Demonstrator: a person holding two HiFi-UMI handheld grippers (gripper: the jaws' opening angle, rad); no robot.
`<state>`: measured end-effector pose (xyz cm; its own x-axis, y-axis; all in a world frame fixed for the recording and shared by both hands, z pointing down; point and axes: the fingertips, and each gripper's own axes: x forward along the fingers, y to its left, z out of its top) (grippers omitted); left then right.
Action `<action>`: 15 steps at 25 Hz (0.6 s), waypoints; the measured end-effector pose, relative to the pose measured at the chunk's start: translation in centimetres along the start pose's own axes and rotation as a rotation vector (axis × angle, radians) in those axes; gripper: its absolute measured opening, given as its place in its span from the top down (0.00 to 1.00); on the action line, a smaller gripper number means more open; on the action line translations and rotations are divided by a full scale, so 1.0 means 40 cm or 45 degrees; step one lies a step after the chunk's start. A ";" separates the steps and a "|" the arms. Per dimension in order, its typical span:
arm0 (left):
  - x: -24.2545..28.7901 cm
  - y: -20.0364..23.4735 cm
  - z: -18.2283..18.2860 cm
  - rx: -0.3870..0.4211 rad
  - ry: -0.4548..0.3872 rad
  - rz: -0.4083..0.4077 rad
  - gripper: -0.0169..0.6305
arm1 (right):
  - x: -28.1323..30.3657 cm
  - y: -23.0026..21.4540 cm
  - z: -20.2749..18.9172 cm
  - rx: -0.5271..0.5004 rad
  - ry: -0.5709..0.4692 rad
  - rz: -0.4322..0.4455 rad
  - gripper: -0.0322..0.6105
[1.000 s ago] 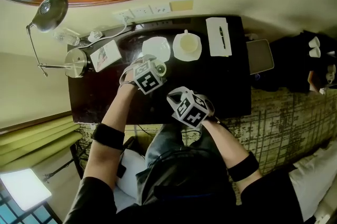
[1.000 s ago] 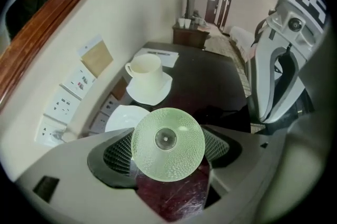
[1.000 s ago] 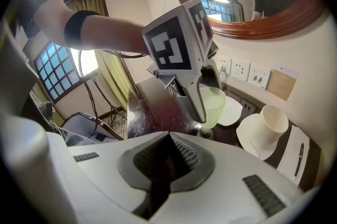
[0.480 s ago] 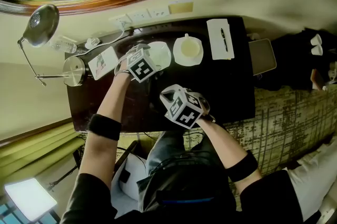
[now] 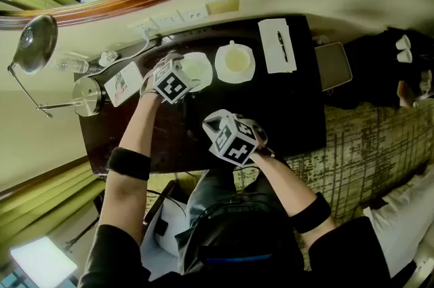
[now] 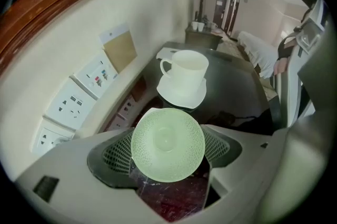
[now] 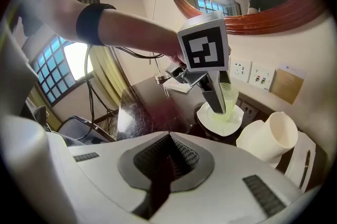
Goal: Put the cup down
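A pale green glass cup (image 6: 167, 144) sits between the jaws of my left gripper (image 6: 167, 152), which is shut on it. In the right gripper view the green cup (image 7: 230, 95) hangs upright right over a white saucer (image 7: 221, 122); I cannot tell whether it touches. From the head view the left gripper (image 5: 171, 82) covers part of that saucer (image 5: 198, 68) at the back of the dark table (image 5: 291, 117). My right gripper (image 7: 168, 136) is shut with nothing in it and hovers near the table's front edge (image 5: 229, 136).
A white cup on its own saucer (image 5: 236, 62) stands just right of the green cup's saucer. Beyond it lie a notepad with a pen (image 5: 277, 44) and a tablet (image 5: 332, 65). A card (image 5: 123, 83), a metal lamp base (image 5: 87, 95) and wall sockets (image 6: 79, 96) crowd the left.
My left gripper has carried the green cup toward the back of the table and a little lower, onto the saucer's spot. The right gripper has drifted slightly.
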<state>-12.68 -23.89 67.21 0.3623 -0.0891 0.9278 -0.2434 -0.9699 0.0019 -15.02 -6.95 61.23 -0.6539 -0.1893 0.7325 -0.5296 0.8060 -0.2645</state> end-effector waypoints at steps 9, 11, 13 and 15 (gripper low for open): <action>0.002 0.009 0.006 -0.040 -0.062 0.048 0.28 | -0.002 0.003 -0.004 0.008 -0.001 0.006 0.94; -0.001 0.012 0.007 -0.049 -0.069 0.066 0.27 | -0.005 0.004 -0.007 0.008 -0.002 0.004 0.94; -0.011 0.018 0.012 -0.058 -0.083 0.093 0.27 | -0.010 0.005 -0.011 0.010 -0.004 0.004 0.94; -0.025 0.024 0.021 -0.065 -0.099 0.122 0.27 | -0.017 0.001 -0.014 0.018 -0.009 -0.003 0.94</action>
<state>-12.54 -24.91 65.96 0.4031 -0.2000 0.8930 -0.3247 -0.9436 -0.0648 -14.28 -6.46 61.07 -0.6563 -0.1955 0.7287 -0.5389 0.7974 -0.2714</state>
